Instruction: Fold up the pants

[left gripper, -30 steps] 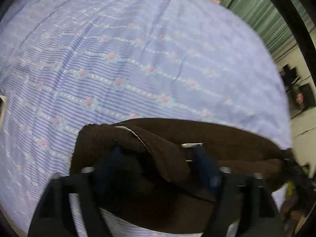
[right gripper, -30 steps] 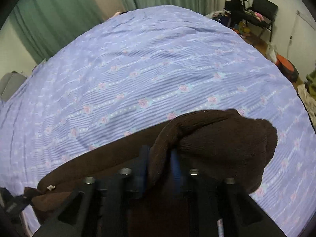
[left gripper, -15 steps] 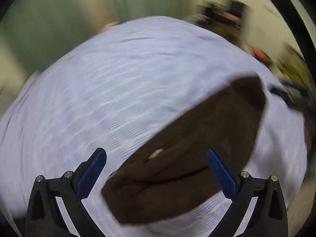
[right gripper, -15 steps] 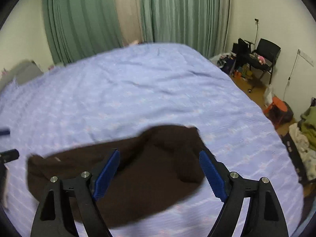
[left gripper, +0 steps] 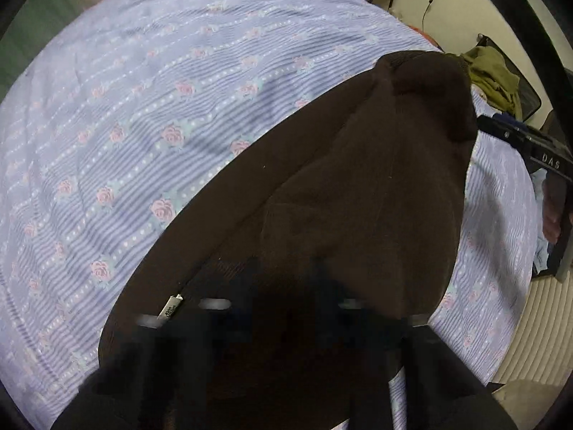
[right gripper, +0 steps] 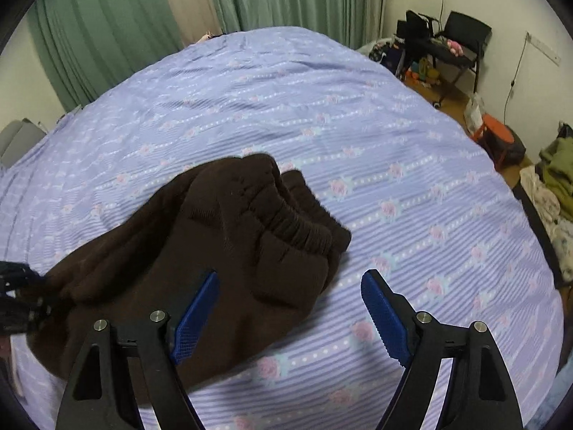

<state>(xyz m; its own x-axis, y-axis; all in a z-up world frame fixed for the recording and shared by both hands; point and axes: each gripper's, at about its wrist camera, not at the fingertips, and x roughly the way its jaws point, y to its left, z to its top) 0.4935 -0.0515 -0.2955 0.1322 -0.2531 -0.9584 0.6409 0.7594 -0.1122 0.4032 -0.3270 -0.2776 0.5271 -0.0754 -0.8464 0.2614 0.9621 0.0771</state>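
Brown pants point(right gripper: 200, 251) lay folded in a loose heap on a bed covered by a lilac sheet point(right gripper: 412, 186) printed with stripes and pink roses. The right claw point(right gripper: 290, 308) hung above the near edge of the heap, its blue pads spread wide with nothing pinched between them: one pad stood over the brown cloth, the other over bare sheet. The gathered elastic waistband point(right gripper: 297, 229) faced the room's far side. In the left wrist view the left claw point(left gripper: 286, 279) was dark and blurred against the fabric; its jaws had just snapped together, clenched nearly tight, and brown cloth lay all about them, though whether any was pinched could not be made out. A small white label point(left gripper: 172, 306) showed along a seam of the pants beside that claw. Green curtains point(right gripper: 107, 28) hung behind the bed, a black chair point(right gripper: 462, 39) stood in the corner, and olive clothing point(right gripper: 558, 165) was piled on the floor at the right.
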